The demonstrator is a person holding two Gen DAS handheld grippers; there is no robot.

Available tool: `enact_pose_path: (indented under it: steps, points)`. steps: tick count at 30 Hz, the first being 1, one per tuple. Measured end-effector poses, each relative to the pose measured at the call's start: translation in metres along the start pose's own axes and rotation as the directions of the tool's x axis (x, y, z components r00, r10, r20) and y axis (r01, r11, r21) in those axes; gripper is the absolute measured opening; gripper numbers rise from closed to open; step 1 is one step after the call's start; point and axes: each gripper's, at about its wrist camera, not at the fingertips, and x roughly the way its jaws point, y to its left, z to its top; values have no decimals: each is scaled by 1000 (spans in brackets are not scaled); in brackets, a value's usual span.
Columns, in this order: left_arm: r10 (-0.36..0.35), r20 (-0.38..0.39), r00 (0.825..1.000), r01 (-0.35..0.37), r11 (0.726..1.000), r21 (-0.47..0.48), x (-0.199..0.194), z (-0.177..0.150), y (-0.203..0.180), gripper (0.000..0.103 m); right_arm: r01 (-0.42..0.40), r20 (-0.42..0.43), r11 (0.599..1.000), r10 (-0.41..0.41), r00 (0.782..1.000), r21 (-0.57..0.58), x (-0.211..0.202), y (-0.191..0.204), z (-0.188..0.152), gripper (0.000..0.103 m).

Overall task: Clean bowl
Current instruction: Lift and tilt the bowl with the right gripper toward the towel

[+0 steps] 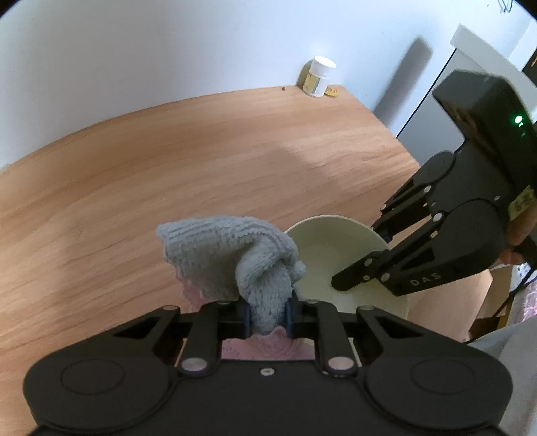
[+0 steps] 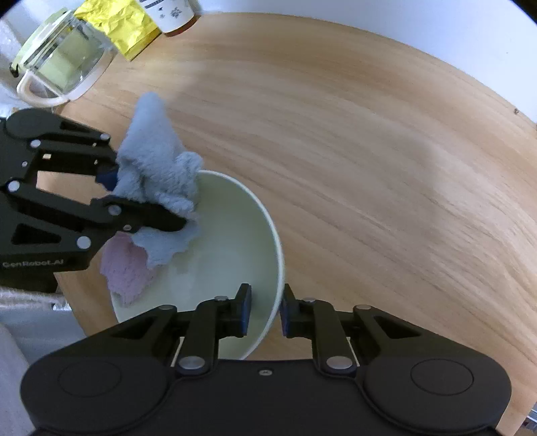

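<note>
A pale cream bowl (image 2: pixel 231 248) sits near the front edge of the wooden table; it also shows in the left wrist view (image 1: pixel 339 248). My left gripper (image 1: pixel 267 317) is shut on a grey-blue and pink cloth (image 1: pixel 231 255), held at the bowl's left rim. In the right wrist view the cloth (image 2: pixel 157 174) hangs over the bowl's rim, its pink part inside. My right gripper (image 2: pixel 265 310) straddles the bowl's near right rim, one finger inside and one outside, closed on the wall. It also shows in the left wrist view (image 1: pixel 365 265).
The wooden table (image 2: pixel 369 151) spreads far and right. A white pill bottle (image 1: pixel 319 76) stands at the far edge by the wall. A glass container with pale lid (image 2: pixel 62 55), yellow packet (image 2: pixel 117 25) and a jar (image 2: pixel 171 13) stand at the far left.
</note>
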Motion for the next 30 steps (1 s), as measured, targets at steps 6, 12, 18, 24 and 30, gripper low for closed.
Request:
enact_pose_path:
  steps: [6, 12, 18, 24, 30]
  points:
    - [-14, 45, 999, 16, 999, -52, -20, -7, 11, 15, -17, 11, 994, 16, 1000, 104, -1, -7, -3, 13]
    - [-22, 136, 991, 42, 989, -145, -45, -17, 21, 15, -42, 20, 972, 38, 999, 229, -2, -15, -8, 10]
    - [-11, 173, 985, 51, 972, -231, -61, -35, 29, 15, -41, 26, 928, 33, 999, 369, -3, -15, -26, 10]
    - [-15, 164, 986, 57, 965, -255, -58, -40, 32, 15, 39, 7, 969, -42, 999, 242, -3, 11, -31, 19]
    - [-19, 138, 990, 51, 971, -235, -49, -40, 27, 15, 143, 51, 983, -138, 989, -112, -14, 41, -16, 43]
